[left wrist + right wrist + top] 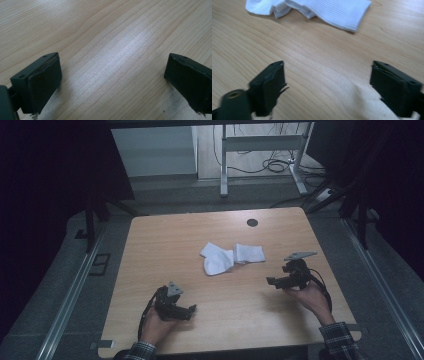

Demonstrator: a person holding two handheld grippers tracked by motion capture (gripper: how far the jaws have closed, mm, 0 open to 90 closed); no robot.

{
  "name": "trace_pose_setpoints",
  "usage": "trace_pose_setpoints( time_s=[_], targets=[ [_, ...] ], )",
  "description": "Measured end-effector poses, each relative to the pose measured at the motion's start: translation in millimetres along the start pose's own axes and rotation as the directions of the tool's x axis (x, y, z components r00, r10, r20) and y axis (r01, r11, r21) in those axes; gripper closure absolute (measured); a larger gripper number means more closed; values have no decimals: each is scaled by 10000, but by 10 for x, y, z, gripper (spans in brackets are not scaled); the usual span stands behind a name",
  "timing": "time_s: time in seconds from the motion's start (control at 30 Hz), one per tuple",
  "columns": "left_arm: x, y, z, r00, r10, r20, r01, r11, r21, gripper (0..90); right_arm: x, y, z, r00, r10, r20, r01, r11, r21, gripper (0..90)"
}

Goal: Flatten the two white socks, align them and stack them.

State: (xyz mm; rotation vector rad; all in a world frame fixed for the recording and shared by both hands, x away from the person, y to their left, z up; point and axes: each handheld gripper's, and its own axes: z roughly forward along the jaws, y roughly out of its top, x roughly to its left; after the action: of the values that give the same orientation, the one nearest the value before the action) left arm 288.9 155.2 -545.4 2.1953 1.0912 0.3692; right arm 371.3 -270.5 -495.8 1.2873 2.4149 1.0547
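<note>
Wooden worktop [165, 250] carries everything. Nearest, the left hand-held gripper [192, 309] and right hand-held gripper [270, 281] rest apart, both with jaws wide and empty. Farther off, mid-worktop, lie crumpled white socks [231, 257], clear of both.

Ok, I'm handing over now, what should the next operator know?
Left tool: open, nothing between its jaws, near the table's front edge.
Right tool: open, holding nothing, pointed toward the socks.
White socks: crumpled together mid-table, ahead of both tools, touched by neither.
Done: nothing visibly sorted or folded.
Left: probably grasp the socks and handle them, likely starting with the nearer ribbed cuff.
</note>
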Motion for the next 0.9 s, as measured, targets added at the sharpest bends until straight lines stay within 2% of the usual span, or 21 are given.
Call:
trace_pose_setpoints(
  time_s=[0.03, 0.07, 0.13, 0.27, 0.37, 0.43, 0.47, 0.53, 0.57, 0.63, 0.8, 0.9],
  targets=[
    [0, 0, 0, 10000, -2, -1, 2, 10000, -2, 14, -2, 22, 10, 10000, 19, -23, -19, 10000, -15, 206],
    [0, 0, 0, 10000, -2, -1, 2, 10000, -2, 14, -2, 22, 10, 10000, 19, -23, -19, 10000, -15, 206],
    [0, 0, 0, 10000, -5, 1, 5, 10000, 1, 13, -9, 83, 40, 10000, 21, -46, -21, 10000, -59, 296],
    [0, 0, 0, 10000, -6, -1, 6, 10000, 2, 13, -46, 185, 80, 9999, 56, 96, -55, 9998, -168, 368],
    [0, 0, 0, 10000, -6, 1, 6, 10000, -3, 13, -102, 269, 107, 9997, 254, 11, -254, 9996, -121, 426],
    [0, 0, 1, 10000, -6, 1, 6, 10000, -4, 13, -155, 321, 128, 9982, 593, -73, -594, 9981, -192, 445],
    [0, 0, 1, 10000, -6, 1, 6, 10000, -4, 13, -155, 321, 128, 9982, 593, -73, -594, 9981, -192, 445],
    [0, 0, 1, 10000, -9, 3, 9, 10000, -6, 13, -210, 373, 143, 9968, 790, 105, -787, 9965, -264, 434],
    [0, 0, 1, 10000, -9, 2, 9, 10000, -7, 13, -273, 418, 165, 9932, 1137, 236, -1130, 9931, -325, 412],
    [0, 0, 1, 10000, -10, 2, 10, 10000, -6, 13, -340, 457, 194, 9895, 1410, 318, -1404, 9899, -200, 405],
    [0, 2, 3, 10000, -14, -17, 14, 10000, 2, 10, -415, 525, 286, 9879, 1424, 608, -1417, 9898, -168, 457],
    [-1, 3, 4, 10000, -18, -19, 18, 10000, 6, 8, -401, 562, 358, 9888, 1320, 696, -1322, 9912, -18, 493]
  ],
)
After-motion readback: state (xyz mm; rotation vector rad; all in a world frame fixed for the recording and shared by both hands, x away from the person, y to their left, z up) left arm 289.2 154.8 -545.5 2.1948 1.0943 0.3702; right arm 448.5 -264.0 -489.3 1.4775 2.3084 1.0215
